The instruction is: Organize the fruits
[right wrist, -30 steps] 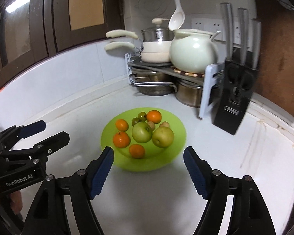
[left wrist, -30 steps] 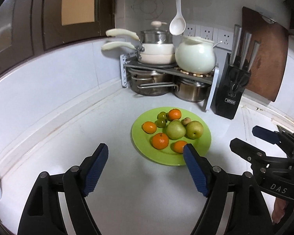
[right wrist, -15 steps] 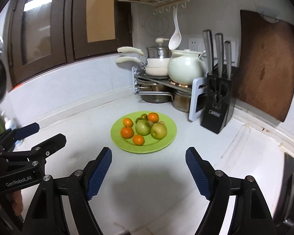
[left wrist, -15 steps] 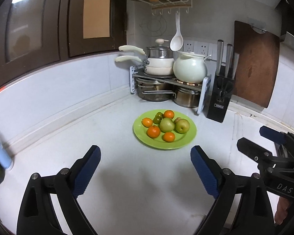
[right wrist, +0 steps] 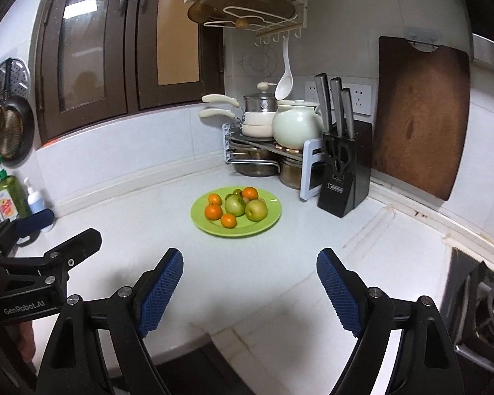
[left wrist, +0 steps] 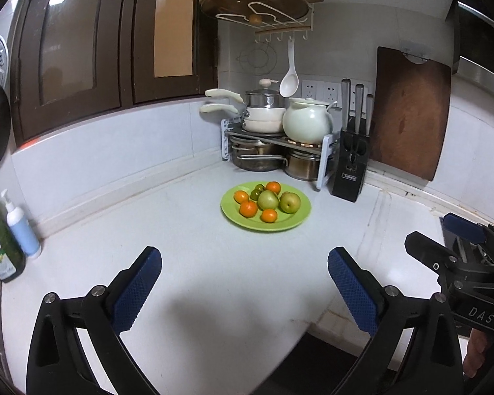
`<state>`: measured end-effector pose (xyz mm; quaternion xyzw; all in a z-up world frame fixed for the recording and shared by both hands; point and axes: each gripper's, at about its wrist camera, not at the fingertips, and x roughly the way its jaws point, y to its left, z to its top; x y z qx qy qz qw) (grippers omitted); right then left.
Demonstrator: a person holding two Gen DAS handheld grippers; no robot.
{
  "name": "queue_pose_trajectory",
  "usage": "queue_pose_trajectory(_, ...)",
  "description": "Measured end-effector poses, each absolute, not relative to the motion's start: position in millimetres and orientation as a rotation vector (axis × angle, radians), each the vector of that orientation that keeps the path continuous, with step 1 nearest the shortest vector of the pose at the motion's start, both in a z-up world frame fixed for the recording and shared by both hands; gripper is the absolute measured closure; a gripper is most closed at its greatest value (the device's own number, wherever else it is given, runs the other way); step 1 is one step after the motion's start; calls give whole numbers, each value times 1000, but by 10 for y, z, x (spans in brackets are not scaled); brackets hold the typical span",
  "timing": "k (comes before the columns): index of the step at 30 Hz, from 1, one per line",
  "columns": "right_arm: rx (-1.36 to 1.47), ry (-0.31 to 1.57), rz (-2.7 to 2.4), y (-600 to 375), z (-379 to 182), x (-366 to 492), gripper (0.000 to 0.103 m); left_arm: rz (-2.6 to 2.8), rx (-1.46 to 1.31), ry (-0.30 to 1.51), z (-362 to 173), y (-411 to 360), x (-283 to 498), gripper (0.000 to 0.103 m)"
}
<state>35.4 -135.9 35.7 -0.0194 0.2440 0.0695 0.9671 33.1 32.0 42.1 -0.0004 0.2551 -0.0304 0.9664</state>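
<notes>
A green plate [left wrist: 293, 220] [right wrist: 266, 223] sits on the white counter near the corner. On it lie several small oranges [left wrist: 268, 215] [right wrist: 228, 221], two green-yellow apples or pears [left wrist: 290, 202] [right wrist: 256, 210] and small green fruits [left wrist: 256, 193]. My left gripper [left wrist: 245, 289] is open and empty, well back from the plate near the counter's front edge. My right gripper [right wrist: 249, 288] is open and empty, also well back. Each gripper shows at the side of the other's view.
A pot rack [left wrist: 273, 144] with pans and a white pot [left wrist: 308, 123] stands in the corner. A black knife block [left wrist: 352, 164] and a wooden cutting board [left wrist: 408, 115] stand to the right. Bottles [left wrist: 19, 227] stand at far left. A stove [right wrist: 484, 302] lies at right.
Both grippers have pulled back and up from the plate, which now looks smaller and farther. The counter's front edge has come into view. Both stay open.
</notes>
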Motion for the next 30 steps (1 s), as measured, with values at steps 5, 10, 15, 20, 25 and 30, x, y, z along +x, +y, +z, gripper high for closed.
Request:
queue_pose_trajectory(5,-36,492,152,-1399,360,188,19,-47,-4,522,422,282,158,0)
queue_pose_trajectory(10,-40,491,173,-1396,360,68,19,-28,1,513,445,274,10,0)
queue_pose_trajectory(15,-40,494,187,-1398,360,18,19,-7,3,502,470,260,-90,0)
queue_pose_trajectory(20,-45,489,195,-1413,373,-20,19,-2,6,493,490,256,-161,0)
queue_pose_trajectory(25,-46,486,195,-1412,384,-40,19,2,13,485,510,253,-210,0)
queue_pose_trajectory(30,-51,481,192,-1409,386,-61,19,2,11,483,510,253,-226,0)
